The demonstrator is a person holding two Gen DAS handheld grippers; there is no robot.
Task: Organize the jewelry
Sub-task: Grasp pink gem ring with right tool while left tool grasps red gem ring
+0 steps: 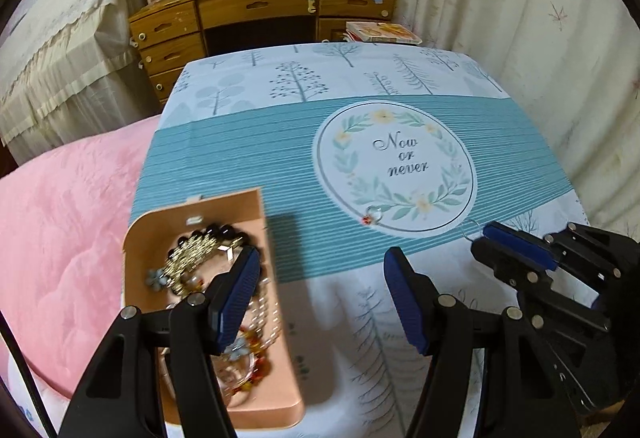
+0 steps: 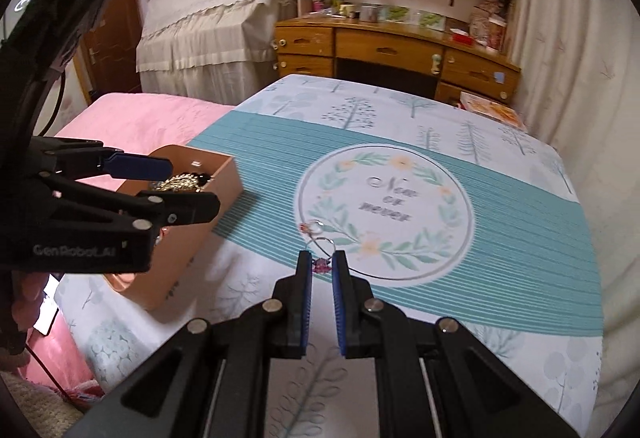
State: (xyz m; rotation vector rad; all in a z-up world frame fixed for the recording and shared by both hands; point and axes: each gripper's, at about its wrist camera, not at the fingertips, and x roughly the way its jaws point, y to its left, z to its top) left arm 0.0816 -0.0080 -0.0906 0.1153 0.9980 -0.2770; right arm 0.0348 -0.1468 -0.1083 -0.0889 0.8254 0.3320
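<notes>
Your left gripper's near finger [image 1: 236, 294] covered part of the jewelry heap in the peach box [image 1: 248, 206], so you could not count the pieces beneath it, and the beads nearest you were smeared by blur. Between your right gripper's [image 2: 322, 266] pads, the small pink-and-purple charm [image 2: 321, 265] was too tiny to name. The box's near corner [image 2: 120, 284] was hidden behind your left gripper's body.

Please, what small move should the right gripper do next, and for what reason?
Probably carry the earring leftward to the box. The right gripper is shut on it, the box already holds other jewelry, and the left gripper hangs open beside it, holding nothing.
</notes>
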